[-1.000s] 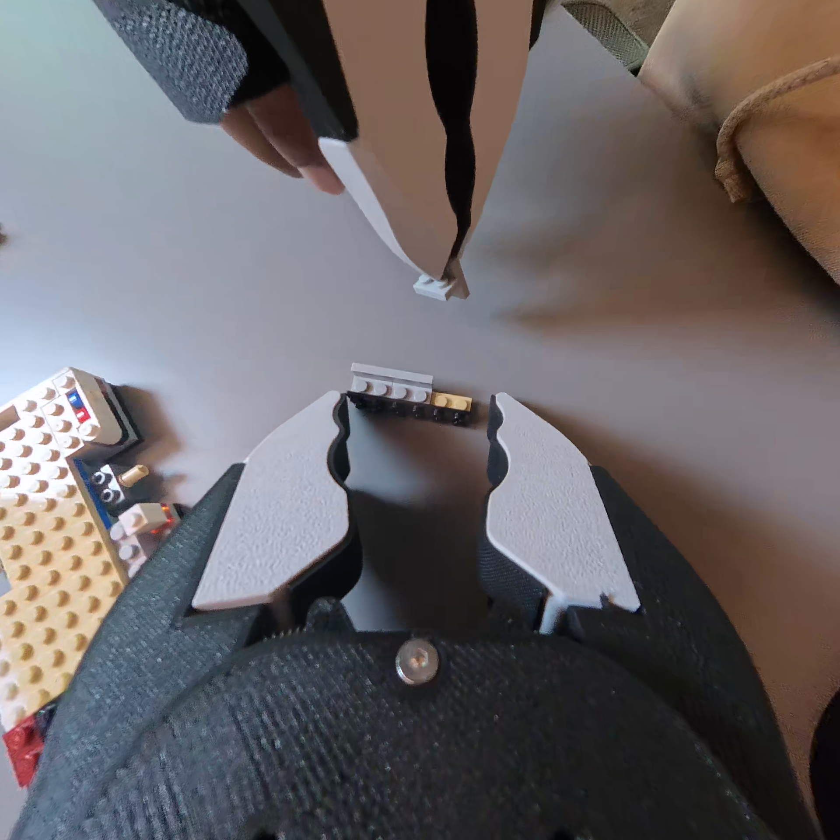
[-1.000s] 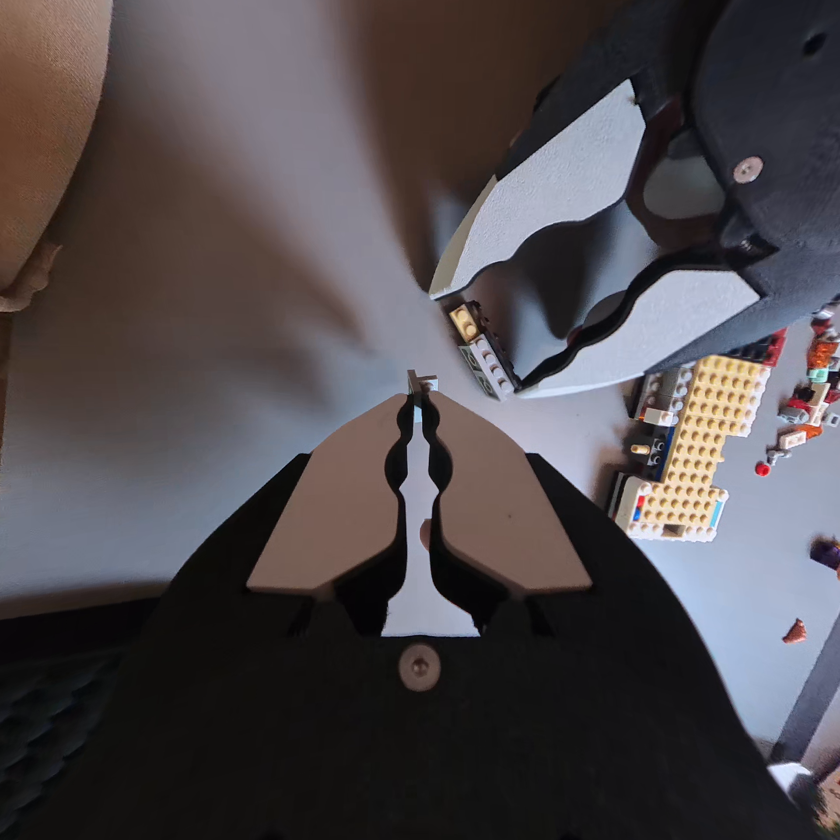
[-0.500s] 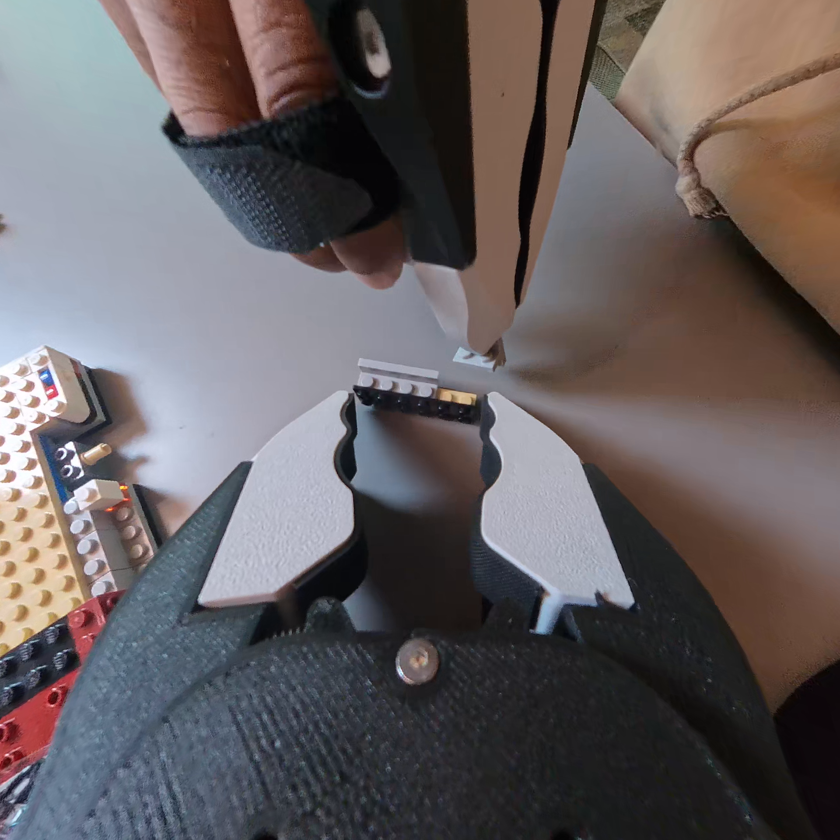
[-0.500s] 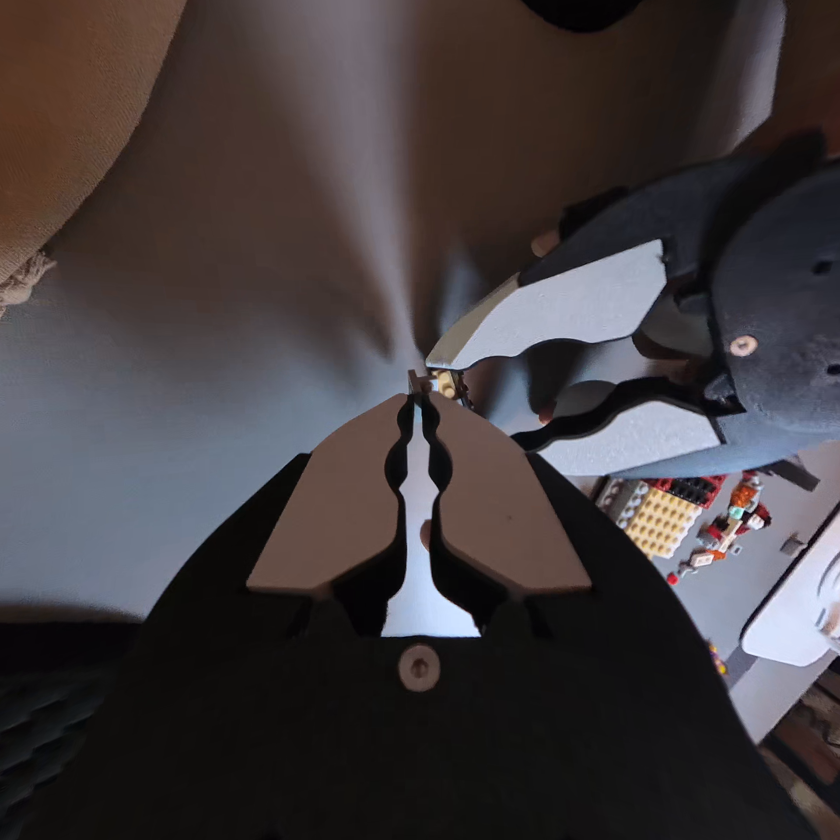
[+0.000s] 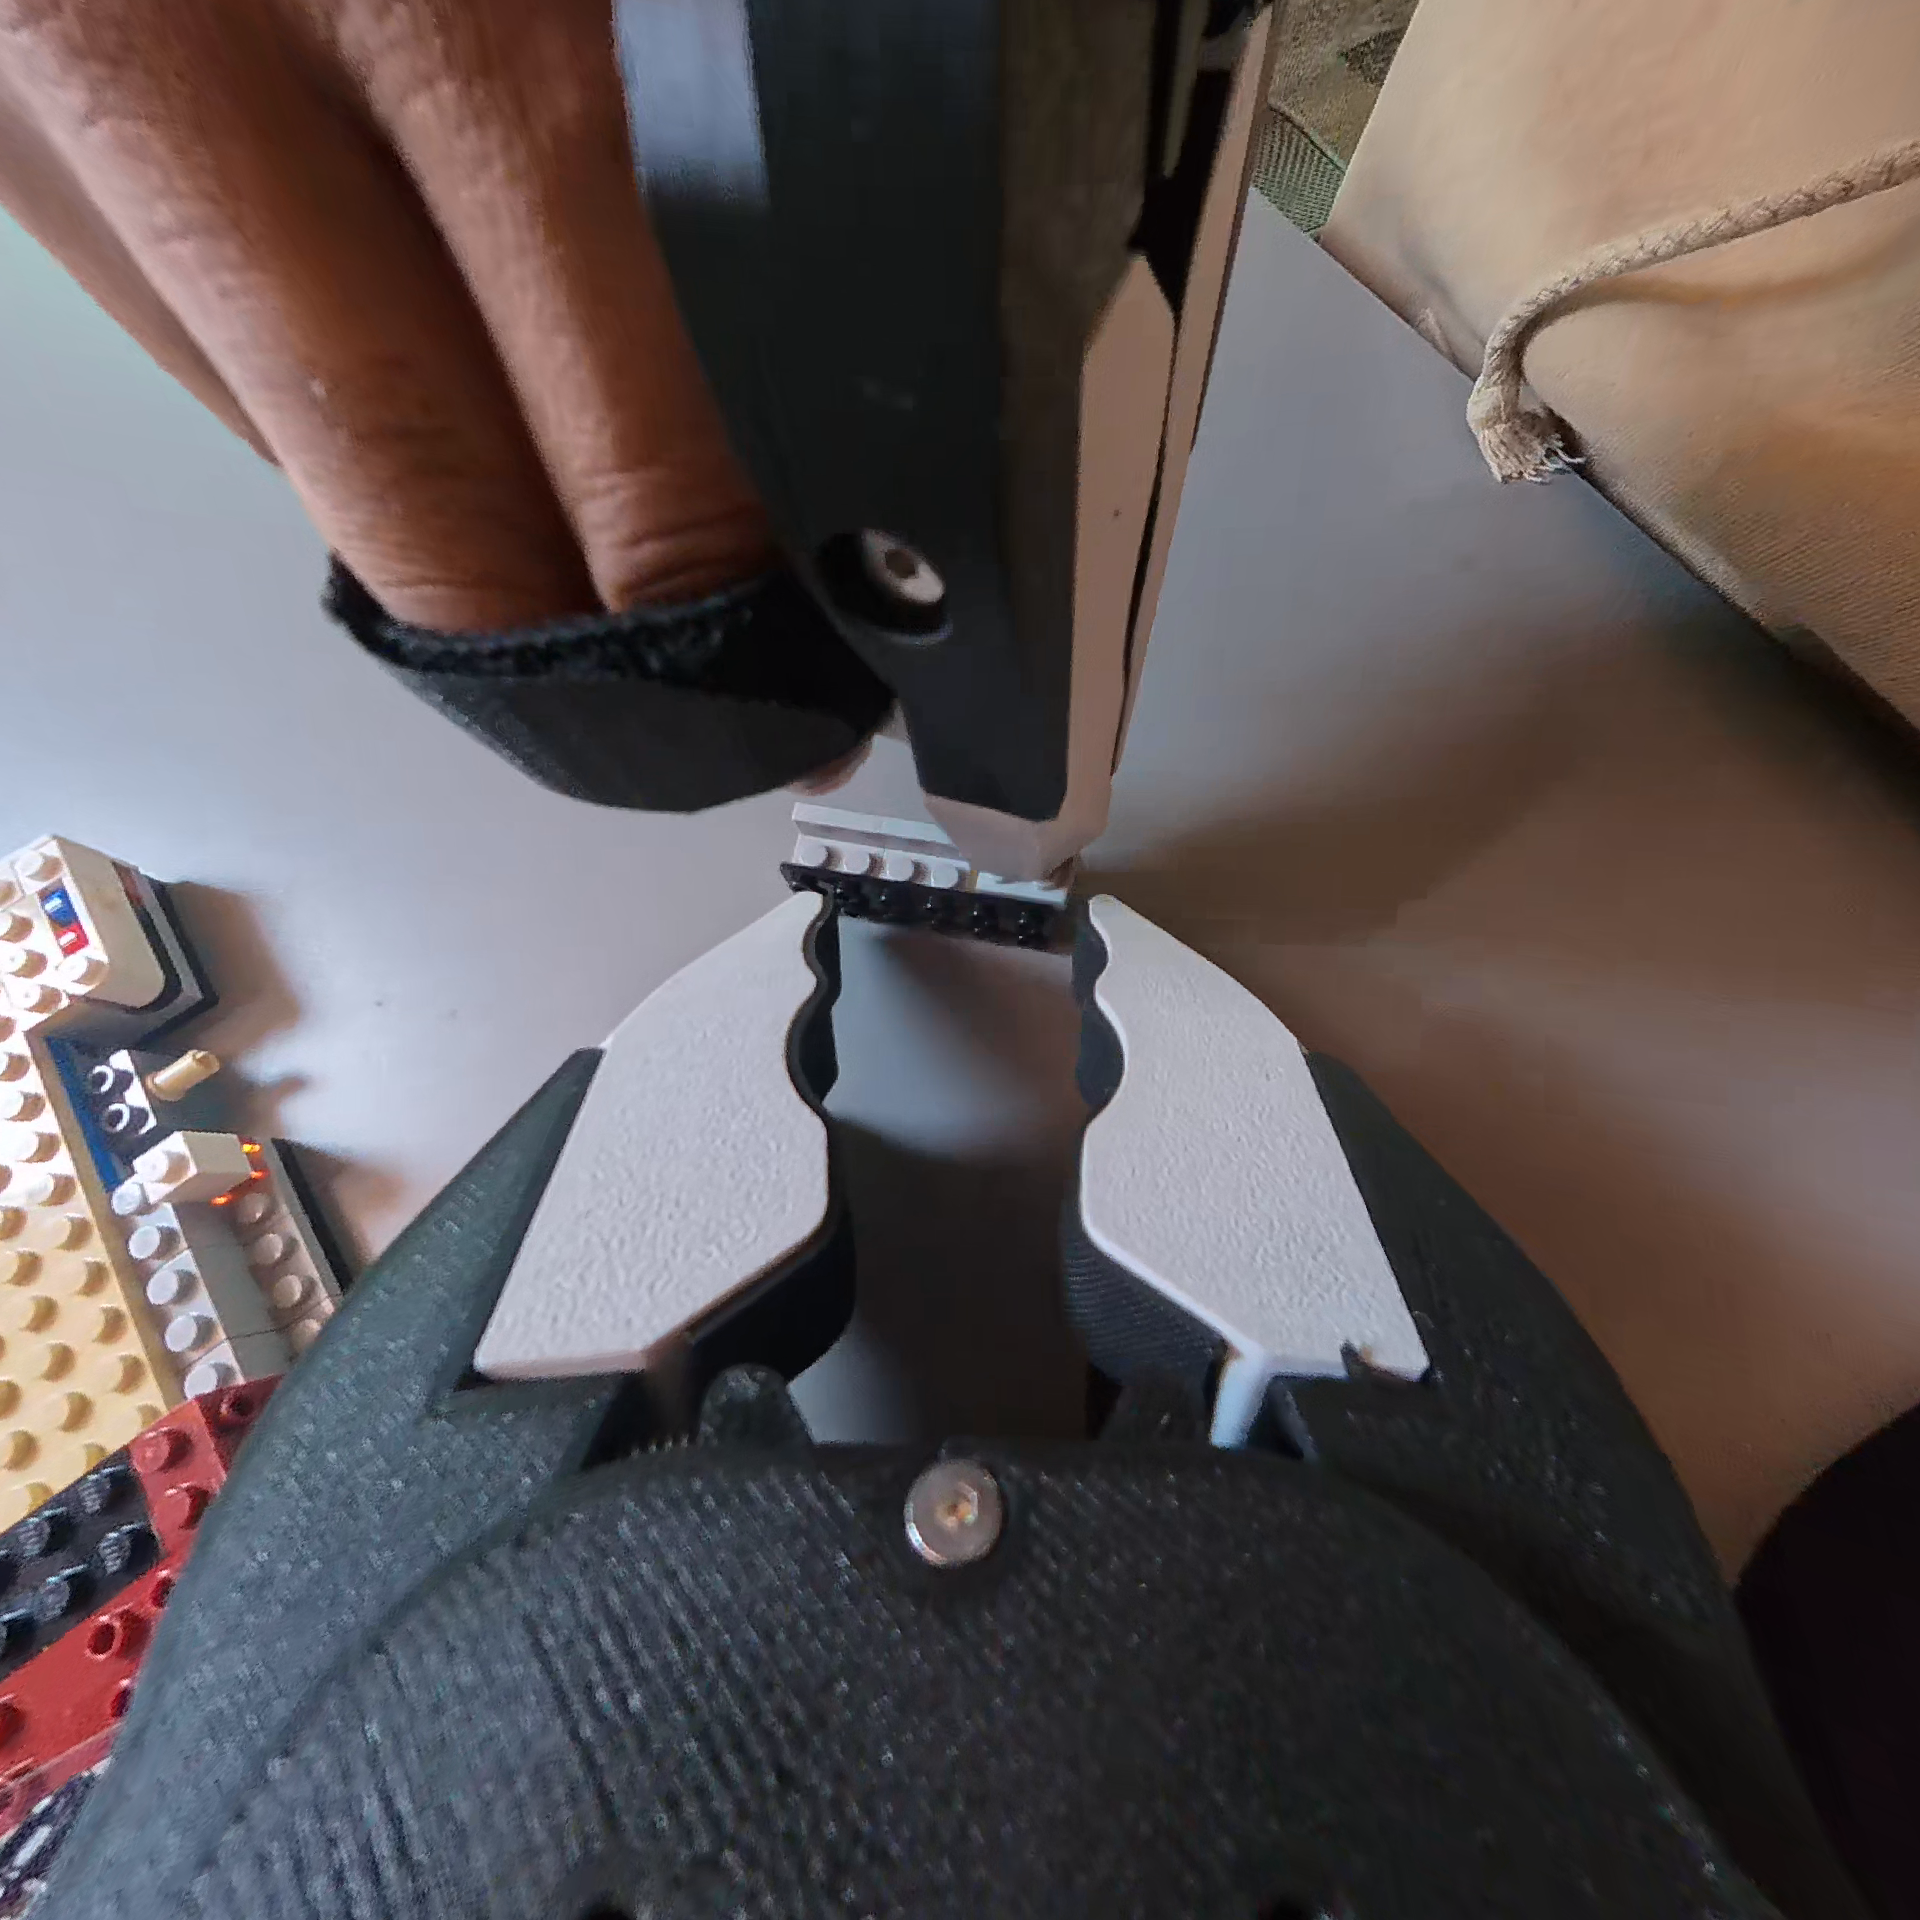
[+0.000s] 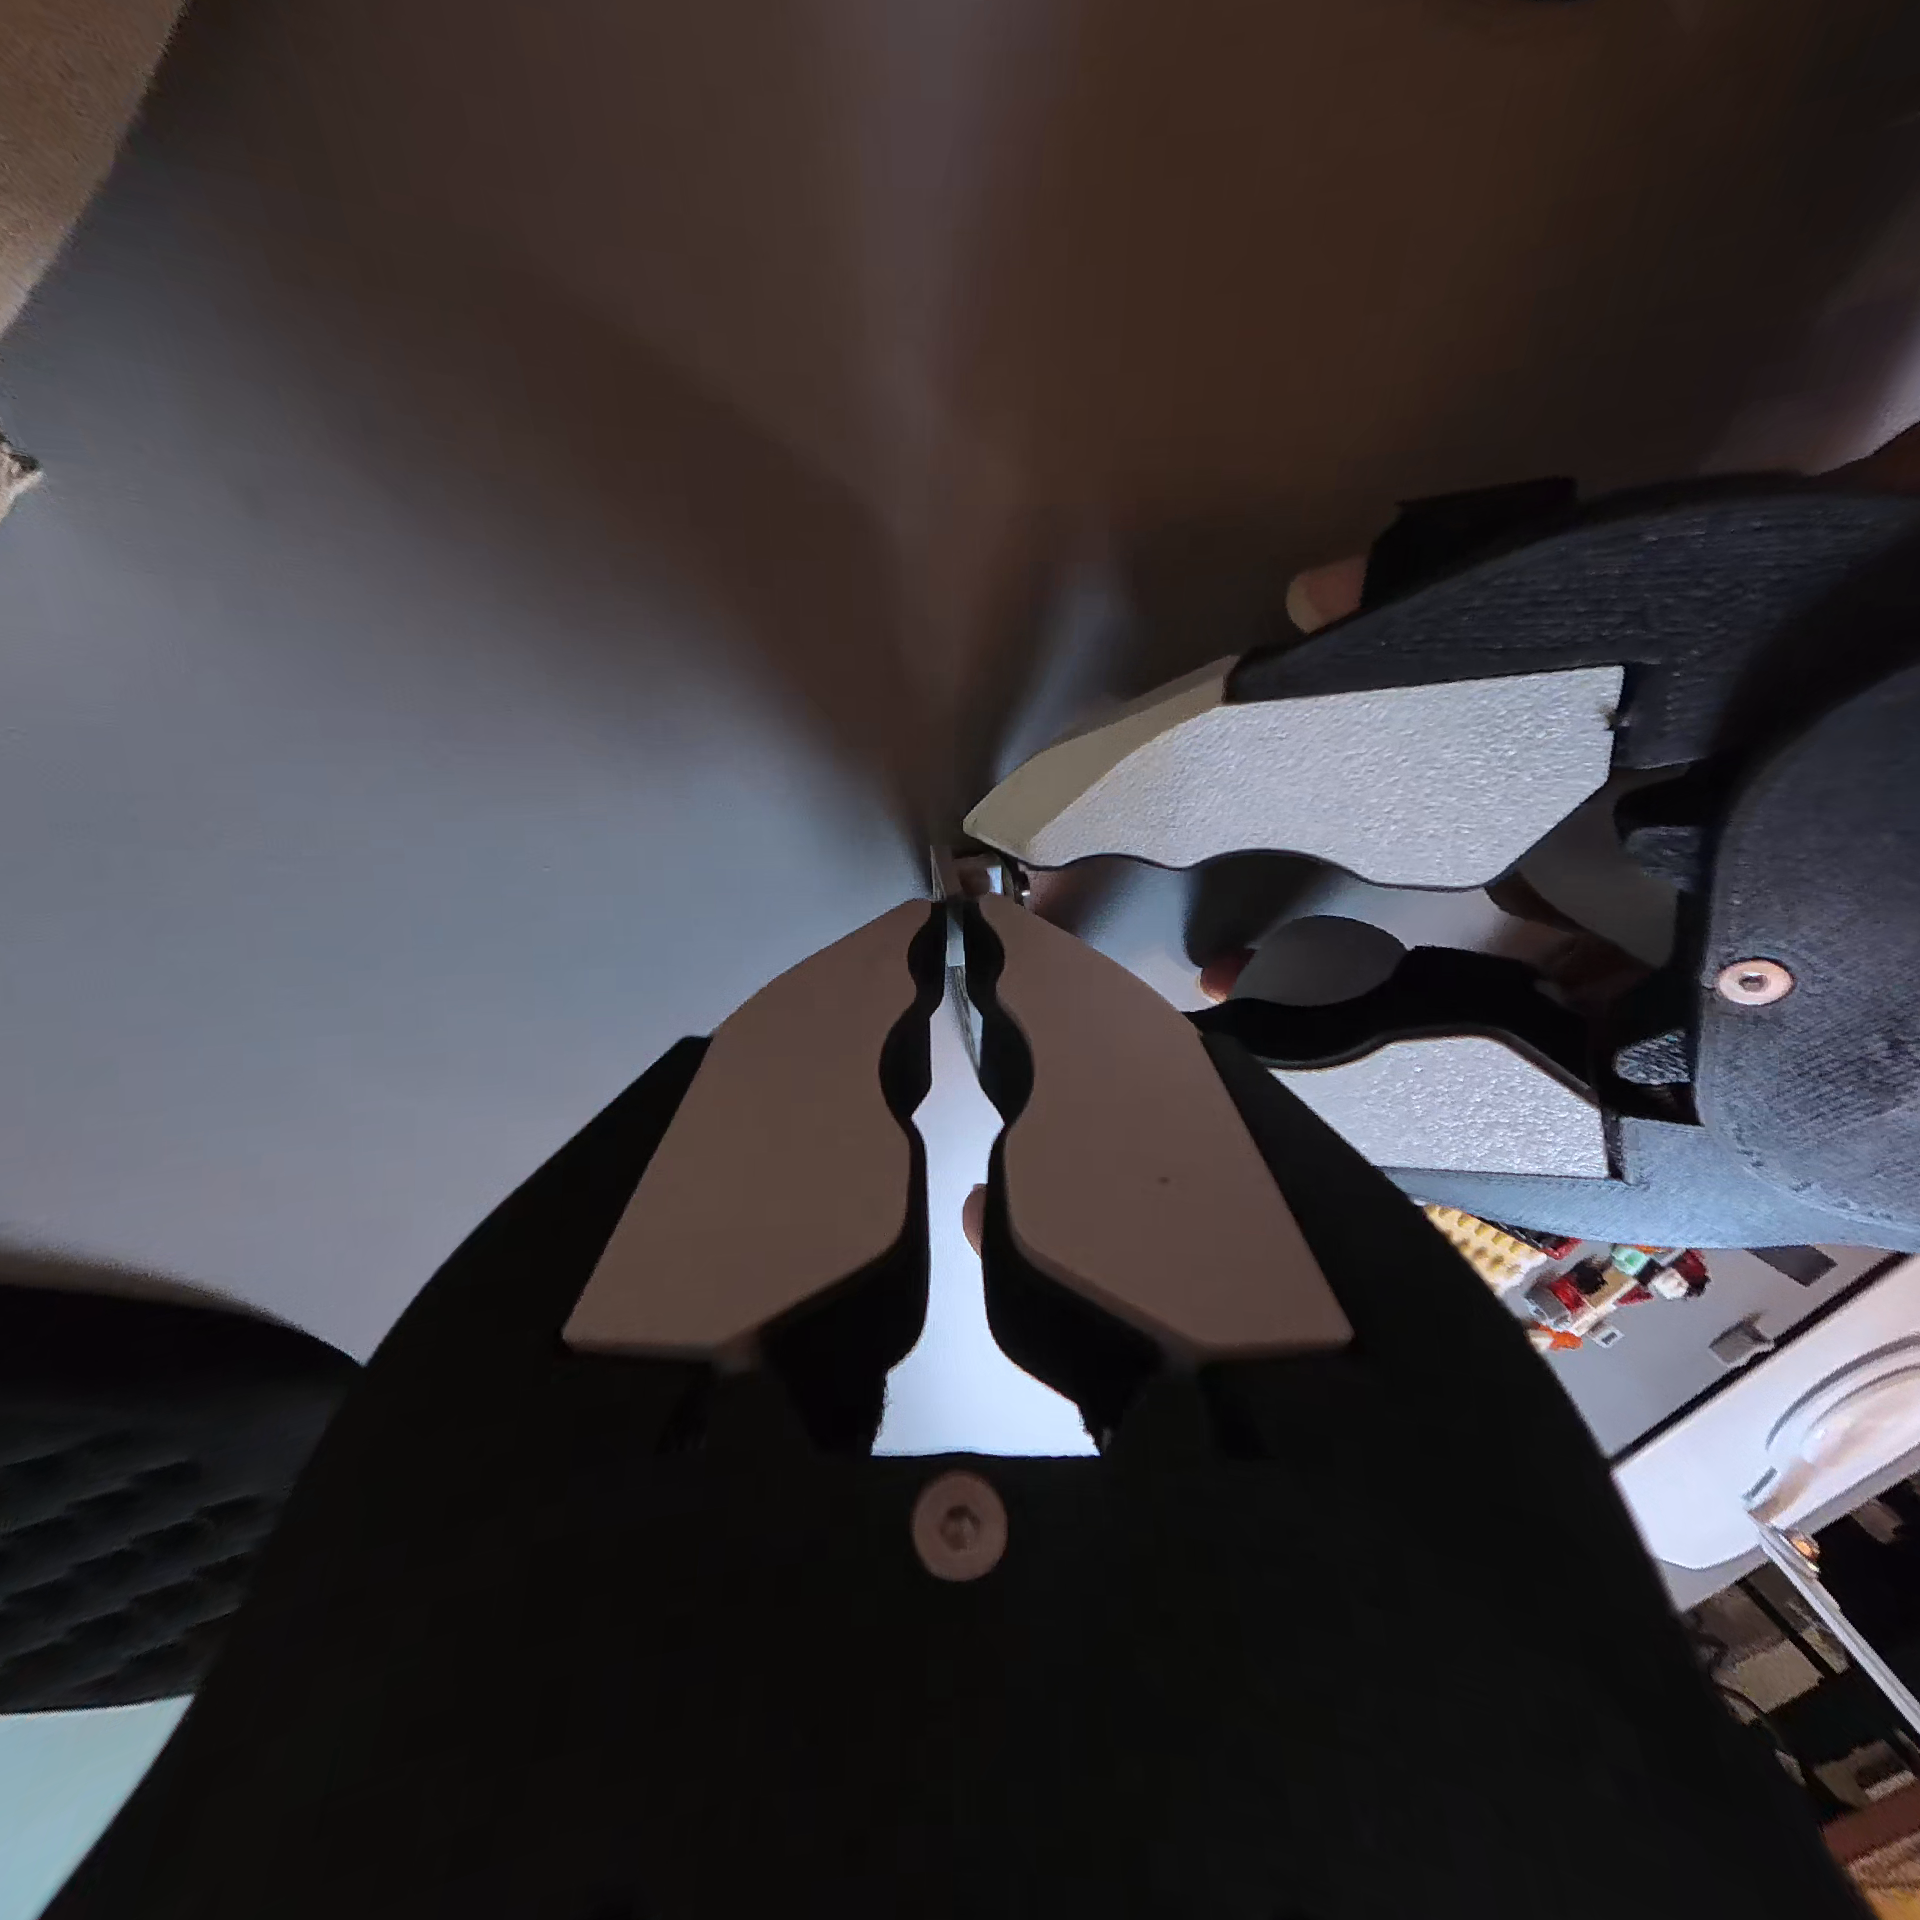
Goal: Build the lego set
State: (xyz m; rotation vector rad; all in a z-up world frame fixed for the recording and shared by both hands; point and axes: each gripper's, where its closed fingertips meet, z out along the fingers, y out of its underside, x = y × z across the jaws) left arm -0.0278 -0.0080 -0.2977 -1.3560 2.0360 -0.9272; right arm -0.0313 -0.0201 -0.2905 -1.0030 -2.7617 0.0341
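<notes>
A black studded plate (image 5: pixel 925 914) lies on the grey table (image 5: pixel 1455 987), with a row of light grey bricks (image 5: pixel 883 862) on top. My left gripper (image 5: pixel 951 920) has closed in on it, and its fingertips (image 5: pixel 810 925) touch the plate's two ends. My right gripper (image 5: pixel 1044 847) comes down from above, shut on a small light grey piece (image 5: pixel 1023 885). It holds that piece on the right end of the plate. In the right wrist view my right gripper (image 6: pixel 956 904) pinches the thin grey piece (image 6: pixel 948 883). The left gripper's upper finger (image 6: pixel 1299 790) sits right beside it there.
A tan studded build (image 5: pixel 62 1299) with white, red and black bricks (image 5: pixel 104 1558) lies at the left. A beige cloth bag with a drawstring (image 5: pixel 1662 312) sits at the far right. A person's hand (image 5: pixel 416 364) holds the right gripper. Loose bricks (image 6: pixel 1590 1288) and a white object (image 6: pixel 1766 1455) lie at the right.
My right gripper came down with the small grey piece onto the right end of the plate, covering the tan piece there. My left gripper's fingers narrowed until they met the plate's ends.
</notes>
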